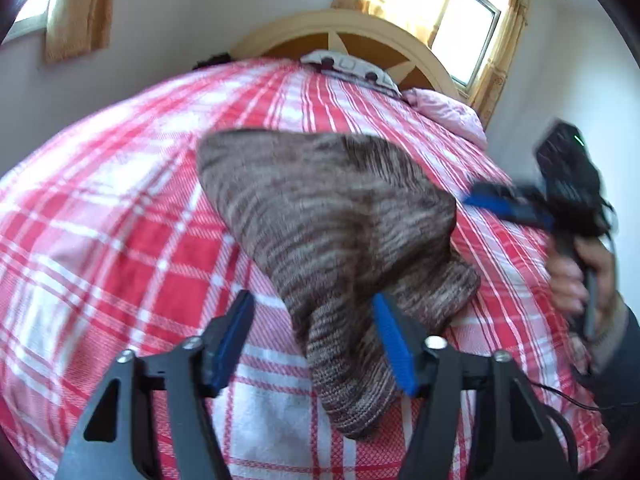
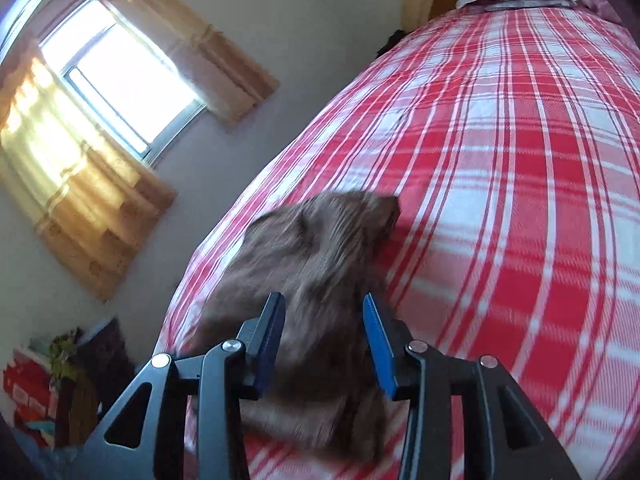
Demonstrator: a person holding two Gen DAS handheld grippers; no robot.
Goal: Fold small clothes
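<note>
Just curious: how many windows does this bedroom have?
2 visible: one window beside the headboard, one window on the side wall with curtains. Others may be out of view.

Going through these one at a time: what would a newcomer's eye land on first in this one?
First, the loud red-and-white plaid bedspread that fills most of both views. Next, the brown striped knit garment lying crumpled in its middle, its near end between the open blue-padded fingers of the left tool. The right tool, blurred, is near the garment's right edge in the left wrist view, and sunlit yellow curtains hang by the window.
</note>
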